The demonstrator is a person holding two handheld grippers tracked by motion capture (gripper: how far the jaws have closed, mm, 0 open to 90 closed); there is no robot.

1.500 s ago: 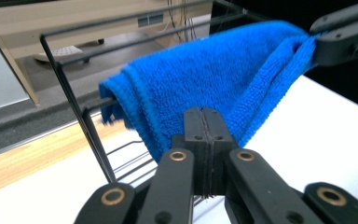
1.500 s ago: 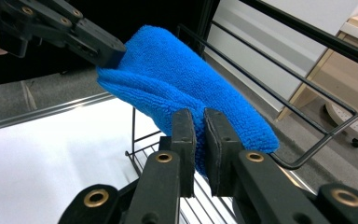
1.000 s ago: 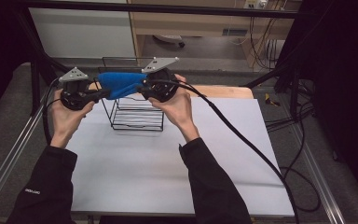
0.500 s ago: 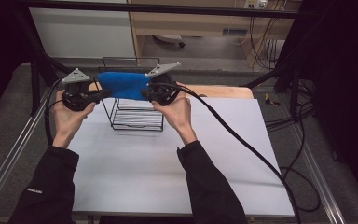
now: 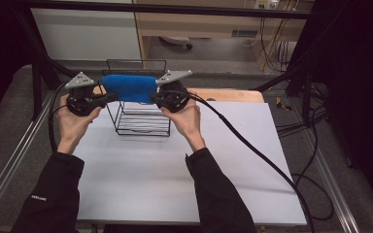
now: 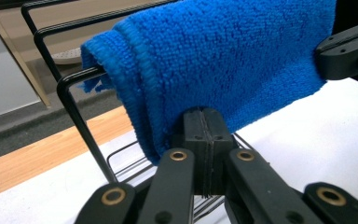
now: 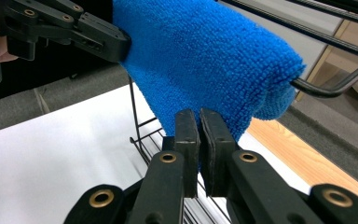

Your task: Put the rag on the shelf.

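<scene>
Fingers (image 6: 205, 135) pinching blue towel (image 6: 223, 60), wire rack (image 5: 141, 119) beneath

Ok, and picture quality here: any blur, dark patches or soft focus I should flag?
High view: the white table is evenly lit, but the surroundings fall into deep black and the frame is slightly soft. Left gripper view: the blue towel shows crisp fibres; the background is a bit soft. Right gripper view: the towel is sharp, with no glare.

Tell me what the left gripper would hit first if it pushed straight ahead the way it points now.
Likely the right gripper. The left gripper is shut on the blue towel's edge, and past that cloth the other gripper's jaw faces it, though depth is hard to judge.
</scene>
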